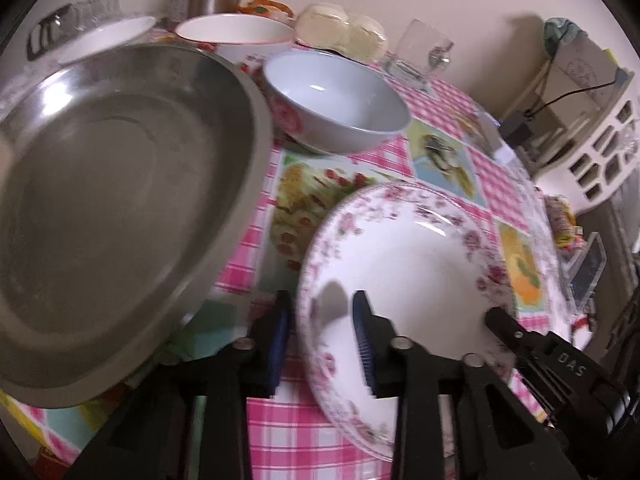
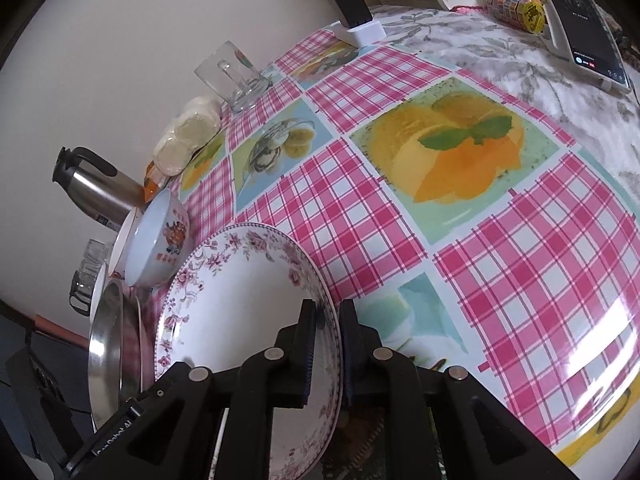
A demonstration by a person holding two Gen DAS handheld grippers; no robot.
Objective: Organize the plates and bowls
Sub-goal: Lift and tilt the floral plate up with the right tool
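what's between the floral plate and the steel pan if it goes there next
Nothing visible. The floral plate, its rim between the fingers of both the left gripper and right gripper, sits beside the steel pan with only bare tablecloth between them. The grey bowl stands farther back.

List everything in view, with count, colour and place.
floral plate: 1, white with pink flowers, tilted near the front, held at its rim
steel pan: 1, grey metal, left of the plate
bowls: at least 3, white and pale blue, behind the pan
glass mug: 1, clear, by the wall
flask: 1, steel with black top, back corner
buns: several, pale, bagged by the wall
phone: 1, on a white stand, far edge
tablecloth: 1, pink check with fruit pictures
left hand-held gripper: black, straddling the plate's rim
right hand-held gripper: black, clamped on the plate's rim
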